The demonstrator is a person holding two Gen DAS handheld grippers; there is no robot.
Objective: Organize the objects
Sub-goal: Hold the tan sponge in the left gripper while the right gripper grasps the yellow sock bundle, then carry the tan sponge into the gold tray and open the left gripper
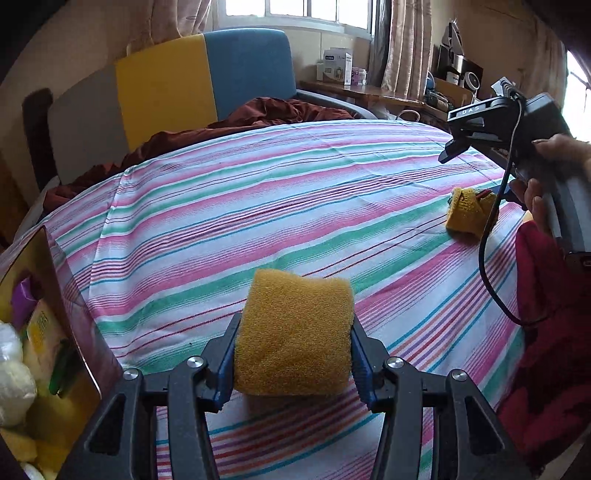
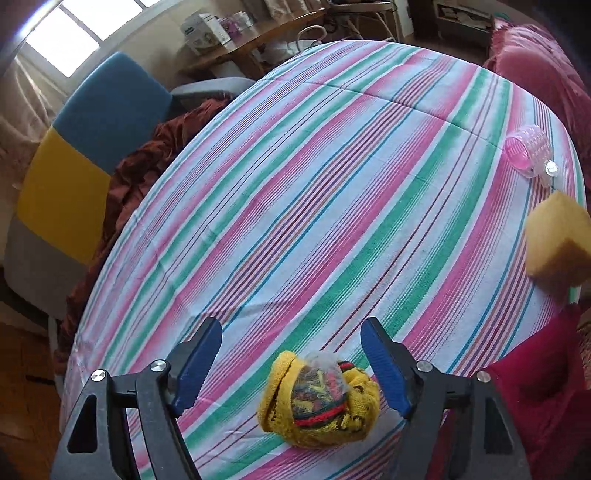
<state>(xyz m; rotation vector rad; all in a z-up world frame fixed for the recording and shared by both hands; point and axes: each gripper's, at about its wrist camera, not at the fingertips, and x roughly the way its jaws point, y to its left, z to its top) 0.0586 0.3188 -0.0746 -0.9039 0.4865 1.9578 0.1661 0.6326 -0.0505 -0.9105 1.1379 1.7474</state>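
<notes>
Nearby: pink roller (image 2: 529,155) on striped sheet (image 2: 332,184); left gripper (image 1: 293,347) pinching sponge (image 1: 293,332), right gripper (image 2: 291,358) spread.

Daylit window (image 1: 299,11); striped bed (image 1: 280,192)

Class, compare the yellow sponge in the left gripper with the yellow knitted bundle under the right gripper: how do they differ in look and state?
The sponge is a plain, one-colour porous block; the knitted bundle is lumpy, with red, green and black bands. The sponge is clamped in the left gripper above the bedsheet; the bundle lies on the sheet, untouched between the right gripper's spread fingers. Both are yellow and soft.
</notes>
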